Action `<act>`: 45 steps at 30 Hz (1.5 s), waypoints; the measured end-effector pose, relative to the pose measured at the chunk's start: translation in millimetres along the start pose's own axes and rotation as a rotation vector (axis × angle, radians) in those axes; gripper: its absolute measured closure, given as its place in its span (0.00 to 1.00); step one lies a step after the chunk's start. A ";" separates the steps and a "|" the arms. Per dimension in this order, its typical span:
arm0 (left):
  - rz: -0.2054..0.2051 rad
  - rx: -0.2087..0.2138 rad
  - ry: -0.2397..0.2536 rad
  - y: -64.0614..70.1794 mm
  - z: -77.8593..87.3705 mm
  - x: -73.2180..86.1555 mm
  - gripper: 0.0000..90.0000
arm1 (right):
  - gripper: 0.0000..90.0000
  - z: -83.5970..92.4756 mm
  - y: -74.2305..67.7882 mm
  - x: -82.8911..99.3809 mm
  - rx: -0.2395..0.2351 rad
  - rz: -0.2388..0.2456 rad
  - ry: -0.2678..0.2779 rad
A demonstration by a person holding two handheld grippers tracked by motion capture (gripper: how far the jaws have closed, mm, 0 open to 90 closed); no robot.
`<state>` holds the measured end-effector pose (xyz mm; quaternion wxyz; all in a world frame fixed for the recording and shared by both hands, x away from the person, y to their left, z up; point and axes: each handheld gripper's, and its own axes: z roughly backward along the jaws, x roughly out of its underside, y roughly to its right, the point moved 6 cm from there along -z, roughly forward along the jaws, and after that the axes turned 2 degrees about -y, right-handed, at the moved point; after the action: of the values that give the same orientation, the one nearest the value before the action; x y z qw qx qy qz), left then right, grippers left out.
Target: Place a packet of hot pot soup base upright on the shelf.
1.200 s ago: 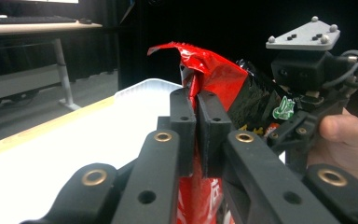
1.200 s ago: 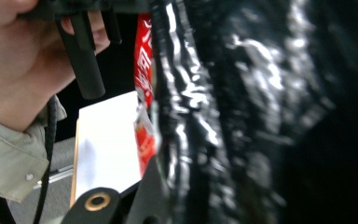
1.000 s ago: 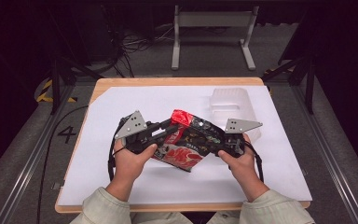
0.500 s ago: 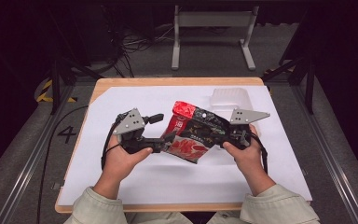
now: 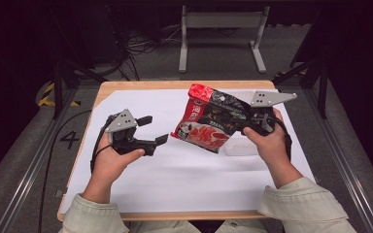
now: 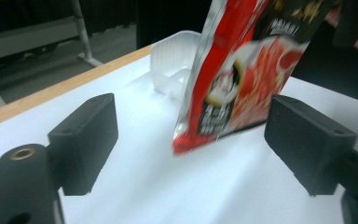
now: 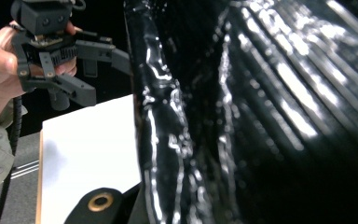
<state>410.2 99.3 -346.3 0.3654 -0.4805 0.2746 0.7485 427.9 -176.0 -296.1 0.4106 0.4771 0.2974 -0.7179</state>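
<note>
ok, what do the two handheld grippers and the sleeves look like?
Both the left gripper and the right gripper are black with blocky jaws. Each carries a grey three-cornered plate with small holes on top and trails a black cable. A brass-coloured ring sits near each jaw base. Sleeves are pale beige-green.

1. One red-and-black snack bag (image 5: 210, 124), lifted above the bench.
2. One clear plastic tray (image 5: 240, 148), lying on the bench just below the bag's lower edge.
3. One white sheet (image 5: 184, 184), spread over the bench top beneath the bag.
4. One wooden bench (image 5: 175, 84), its bare rim showing beyond the bag.
5. Two sets of tongs: the left tongs (image 5: 154, 130) beside the bag, the right tongs (image 5: 245, 125) at its edge.
6. Two hands: the left hand (image 5: 111, 162) and the right hand (image 5: 267, 141), one to each side of the bag.
</note>
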 end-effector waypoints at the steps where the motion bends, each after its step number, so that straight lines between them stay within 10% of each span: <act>1: 0.002 -0.001 -0.006 -2.3 1.0 1.7 0.18 | 0.95 2.3 2.1 -3.7 0.008 0.006 -0.003; 16: 0.068 -0.012 -0.059 -18.8 12.0 14.1 0.10 | 0.95 19.2 44.4 -31.9 0.142 0.026 -0.044; 45: 0.043 0.000 -0.120 -22.6 10.2 24.2 0.06 | 0.94 33.8 124.2 -34.3 0.357 0.009 -0.128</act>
<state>416.7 127.1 -365.9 0.3651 -0.4288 0.2622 0.7836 528.7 -253.6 -256.1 0.3406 0.4971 0.1362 -0.7863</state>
